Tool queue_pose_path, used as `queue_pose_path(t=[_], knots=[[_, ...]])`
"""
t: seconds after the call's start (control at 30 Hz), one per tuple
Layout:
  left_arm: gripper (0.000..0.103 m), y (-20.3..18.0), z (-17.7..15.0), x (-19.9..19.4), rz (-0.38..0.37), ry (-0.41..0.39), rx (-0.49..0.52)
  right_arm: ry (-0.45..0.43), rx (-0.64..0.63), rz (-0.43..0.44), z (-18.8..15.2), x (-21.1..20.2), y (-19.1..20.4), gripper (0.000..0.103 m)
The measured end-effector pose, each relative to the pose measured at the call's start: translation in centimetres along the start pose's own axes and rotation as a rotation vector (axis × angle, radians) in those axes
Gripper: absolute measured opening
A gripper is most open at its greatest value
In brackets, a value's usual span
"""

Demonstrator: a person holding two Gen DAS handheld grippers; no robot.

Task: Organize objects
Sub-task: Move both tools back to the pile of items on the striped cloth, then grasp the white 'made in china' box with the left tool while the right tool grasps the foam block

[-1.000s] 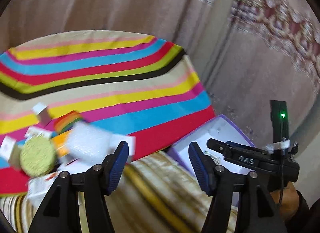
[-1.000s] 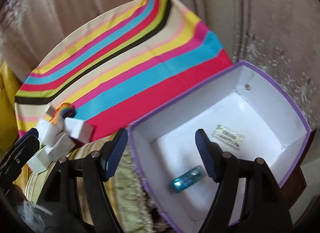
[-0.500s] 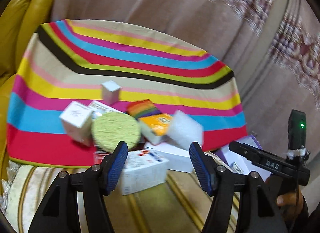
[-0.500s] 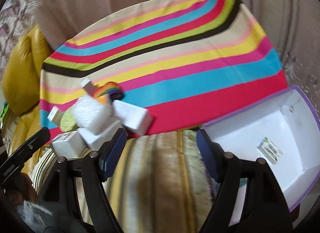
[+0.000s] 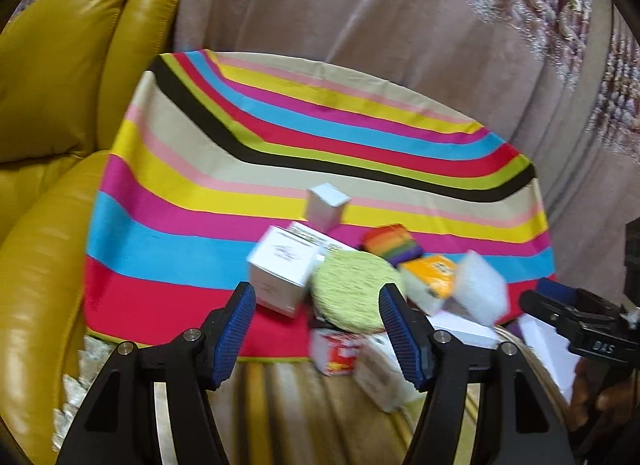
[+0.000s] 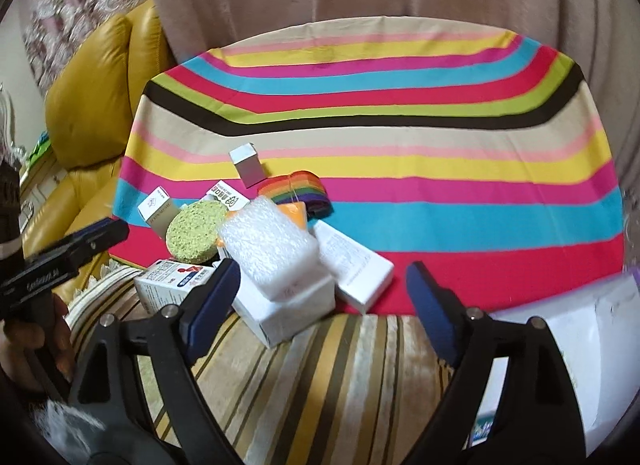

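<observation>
Boxes (image 6: 288, 297) with blurred, unreadable print crowd the striped cloth (image 6: 400, 201); left claw (image 5: 316, 331) spread empty, right claw (image 6: 322, 305) opening empty.

Beige curtain (image 5: 360, 17) at 12 o'clock; mustard leather sofa (image 5: 52, 105) at 9 o'clock; striped rug (image 6: 320, 385) at 6 o'clock.

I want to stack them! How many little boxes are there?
7. Small upright box at the back; grey-sided box and labelled box beside the green sponge; red-and-white box in front; orange box and white box by the foam; long white box rightmost. More may be hidden.
</observation>
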State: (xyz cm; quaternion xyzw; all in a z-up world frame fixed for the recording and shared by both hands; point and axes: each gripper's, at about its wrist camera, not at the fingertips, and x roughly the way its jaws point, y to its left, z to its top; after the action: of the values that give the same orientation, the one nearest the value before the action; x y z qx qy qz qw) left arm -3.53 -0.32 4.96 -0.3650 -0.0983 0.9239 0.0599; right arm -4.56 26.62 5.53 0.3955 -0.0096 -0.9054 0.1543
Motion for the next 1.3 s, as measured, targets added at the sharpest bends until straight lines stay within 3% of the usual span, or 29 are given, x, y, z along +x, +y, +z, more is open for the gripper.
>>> queue_pose_path(t=[0.27,0.53,0.87,0.97,1.0,1.17,1.3], knots=[[0.065,1.2,1.4,2.6,0.055,0.034,0.052,0.048,-0.077,0.053,0.8,1.8,1.1,0.089],[0.065,1.0,1.7,5.3,0.060,0.117,0.107,0.094,-0.154,0.082,1.3,3.5,2.0,0.089],[0.065,1.1,2.0,6.5,0.056,0.151,0.114,0.133,-0.241,0.115,1.8,5.3,2.7,0.089],[0.060,1.1,1.9,6.7,0.056,0.157,0.117,0.137,-0.242,0.124,1.7,5.5,2.7,0.088],[0.057,1.1,1.9,6.8,0.054,0.159,0.116,0.138,-0.240,0.127,1.7,5.5,2.7,0.087],[0.043,1.2,1.9,6.8,0.058,0.162,0.112,0.158,-0.225,0.138,1.5,5.8,2.4,0.062],[0.042,1.3,1.9,6.7,0.064,0.153,0.104,0.141,-0.207,0.163,1.4,5.4,2.3,0.061]])
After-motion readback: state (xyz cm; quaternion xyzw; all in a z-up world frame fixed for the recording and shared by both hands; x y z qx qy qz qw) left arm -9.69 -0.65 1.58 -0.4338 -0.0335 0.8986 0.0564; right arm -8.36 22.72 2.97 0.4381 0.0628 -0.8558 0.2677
